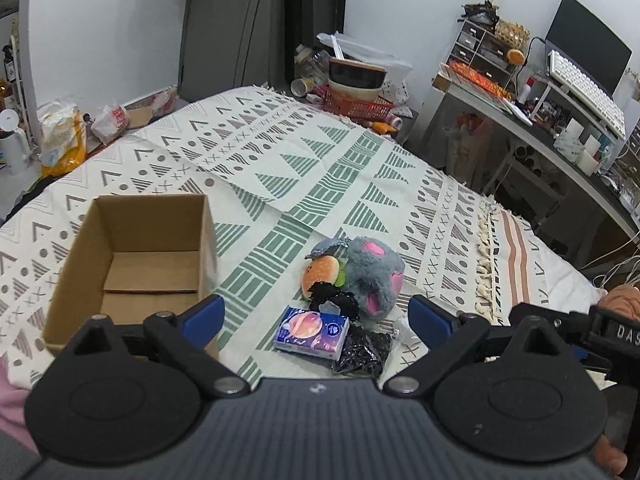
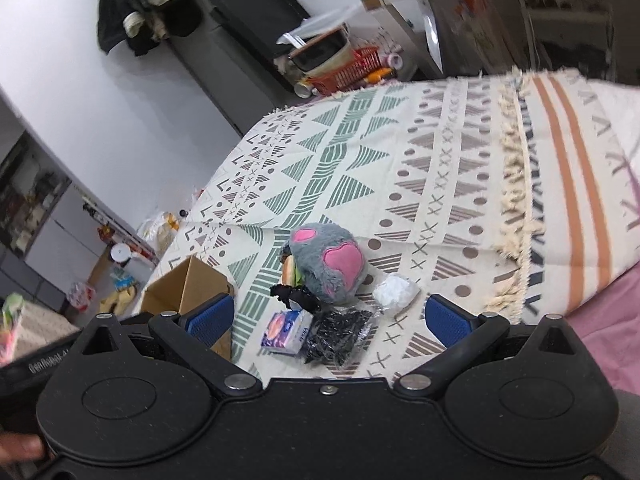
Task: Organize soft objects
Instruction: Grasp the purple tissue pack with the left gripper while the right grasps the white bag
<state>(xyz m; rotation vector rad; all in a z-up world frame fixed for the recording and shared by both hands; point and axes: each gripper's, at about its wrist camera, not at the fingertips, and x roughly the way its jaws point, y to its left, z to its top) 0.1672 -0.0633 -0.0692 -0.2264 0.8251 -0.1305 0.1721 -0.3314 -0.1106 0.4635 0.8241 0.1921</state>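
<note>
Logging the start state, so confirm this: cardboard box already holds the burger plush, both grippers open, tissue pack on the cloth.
Not right: the cardboard box is empty in the left wrist view. The burger plush lies on the cloth against the grey plush. Left gripper and right gripper are open; the tissue pack is on the cloth.

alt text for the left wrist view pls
An open left hand-held gripper hovers over a patterned blanket, facing a small pile: tissue pack, grey plush, burger toy. An empty cardboard box sits left.
</note>
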